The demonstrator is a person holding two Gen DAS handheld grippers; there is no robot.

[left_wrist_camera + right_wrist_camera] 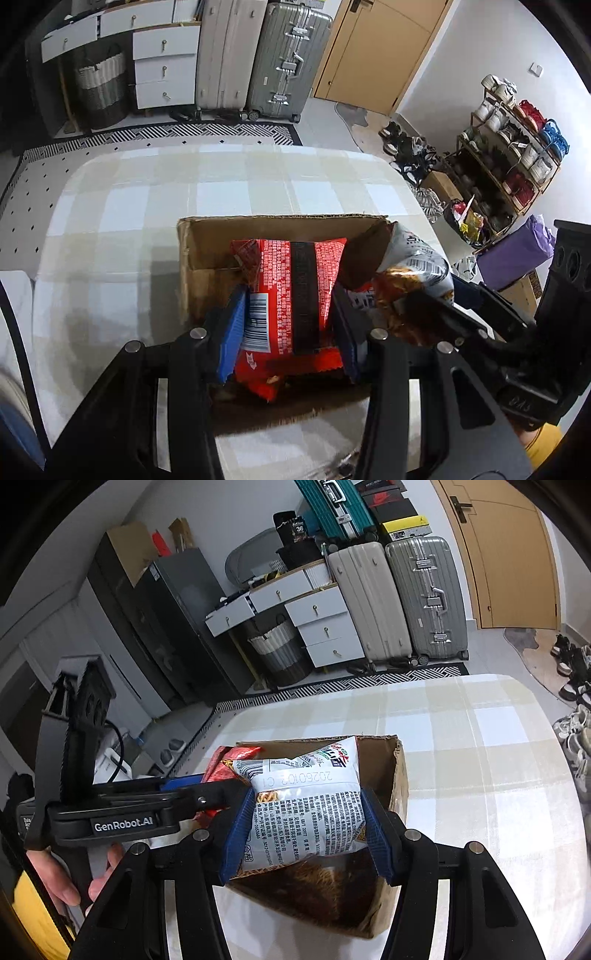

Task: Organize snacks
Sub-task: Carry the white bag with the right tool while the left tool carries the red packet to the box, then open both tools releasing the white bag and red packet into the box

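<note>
Behind both held packets (295, 295), the cardboard box (207, 236) floor is hidden.

Snack packets: two, one red packet (295, 291) and one white packet (306, 805).
Cardboard boxes: one open cardboard box (192, 251) on the table (147, 192).
Tables: one, under a pale checked cloth.
Grippers: two, the left gripper (288, 328) and the right gripper (304, 834).
Fingers: two blue-padded fingers (231, 332) on each gripper, four in all.
Suitcases by the far wall, left wrist view: two, a cream suitcase (229, 51) and a grey suitcase (288, 62).
Suitcases, right wrist view: a third, the teal suitcase (336, 506), lies above them.
Doors: one wooden door (384, 48).
Laundry baskets: one woven basket (101, 85).
Shoe racks: one shoe rack (513, 147); the pairs on it are too crowded to count.
</note>
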